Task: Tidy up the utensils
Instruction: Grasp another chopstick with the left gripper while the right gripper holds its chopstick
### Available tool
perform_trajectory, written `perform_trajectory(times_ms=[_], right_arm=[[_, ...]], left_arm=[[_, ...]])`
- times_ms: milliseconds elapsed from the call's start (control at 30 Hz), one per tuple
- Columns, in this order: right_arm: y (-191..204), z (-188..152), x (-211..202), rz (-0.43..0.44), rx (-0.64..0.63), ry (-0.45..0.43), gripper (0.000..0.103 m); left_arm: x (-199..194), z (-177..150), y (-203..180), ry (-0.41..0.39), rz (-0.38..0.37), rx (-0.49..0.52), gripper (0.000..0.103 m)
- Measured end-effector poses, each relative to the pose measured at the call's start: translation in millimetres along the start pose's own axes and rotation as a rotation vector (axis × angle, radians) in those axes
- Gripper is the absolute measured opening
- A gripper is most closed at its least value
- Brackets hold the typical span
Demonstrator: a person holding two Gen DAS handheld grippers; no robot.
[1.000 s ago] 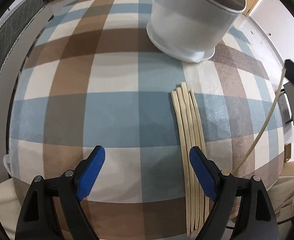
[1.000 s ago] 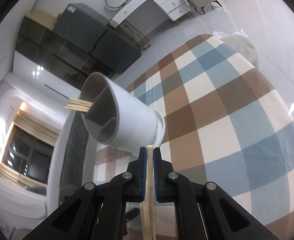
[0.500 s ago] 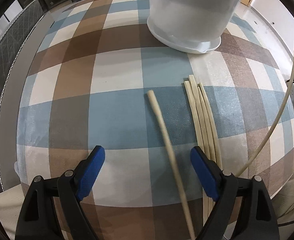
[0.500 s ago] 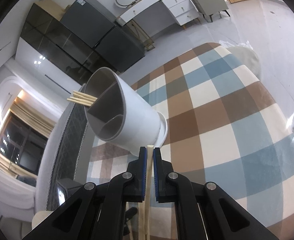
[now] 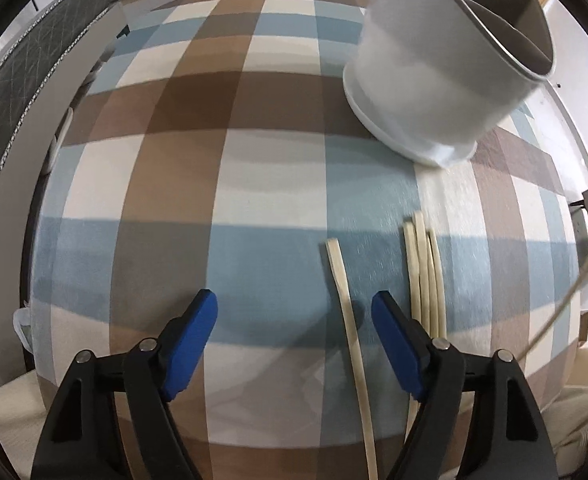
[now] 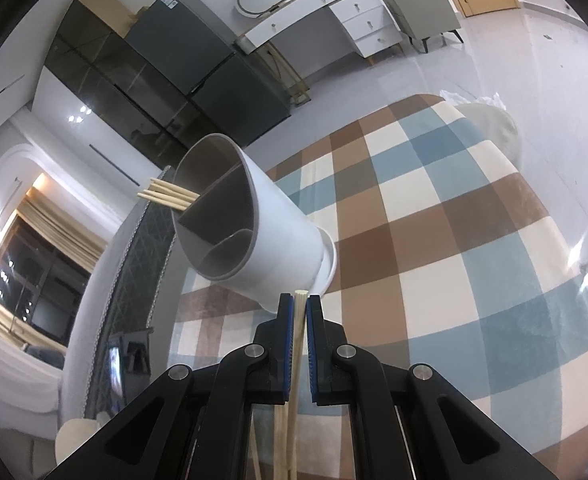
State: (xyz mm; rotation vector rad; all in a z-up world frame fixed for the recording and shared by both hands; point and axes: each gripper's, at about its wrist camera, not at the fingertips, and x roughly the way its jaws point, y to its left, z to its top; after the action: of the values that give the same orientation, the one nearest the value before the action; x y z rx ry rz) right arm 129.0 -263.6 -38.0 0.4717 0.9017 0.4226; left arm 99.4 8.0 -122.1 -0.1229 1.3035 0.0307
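Since the earlier frame, one pale wooden chopstick (image 5: 348, 320) has come apart from the bundle of pale wooden chopsticks (image 5: 424, 272) and now lies between the blue pads of the left gripper (image 5: 294, 318), whose jaws are closing without yet pressing on it. The right gripper (image 6: 300, 312) is clamped on another pale wooden chopstick (image 6: 299, 334), aimed toward the white cylindrical utensil holder with grey dividers (image 6: 270, 236). Several chopsticks (image 6: 168, 195) already stick out of one compartment, so the sorting looks partly done; the loose one, the bundle and the held one remain. Everything rests on a brown, blue and cream checked tablecloth (image 5: 222, 184). Behind stand dark glass-fronted cabinets (image 6: 134, 92) and a white dresser with drawers (image 6: 334, 16).
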Motion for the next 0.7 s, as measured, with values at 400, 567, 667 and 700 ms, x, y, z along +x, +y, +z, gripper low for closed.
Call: perform_trajectory(times_ms=[400,567,667,700], right_arm=[[6,5,-6,0.014,-0.008,-0.017,0.006],[10,6,-10,0.028,-0.013,-0.024,0.006],[13,5,-13,0.024,-0.031,-0.037,0.006],[15,4,-14,0.022,-0.038,-0.04,0.006]], left_arm=[[2,24,-27,0.009,0.049,0.032,0.002],[-9,24,-37,-0.036,0.007,0.059,0.002],[-31,22,-37,-0.099,-0.026,0.047,0.002],[-40,20,-35,-0.126,-0.034,0.044,0.002]])
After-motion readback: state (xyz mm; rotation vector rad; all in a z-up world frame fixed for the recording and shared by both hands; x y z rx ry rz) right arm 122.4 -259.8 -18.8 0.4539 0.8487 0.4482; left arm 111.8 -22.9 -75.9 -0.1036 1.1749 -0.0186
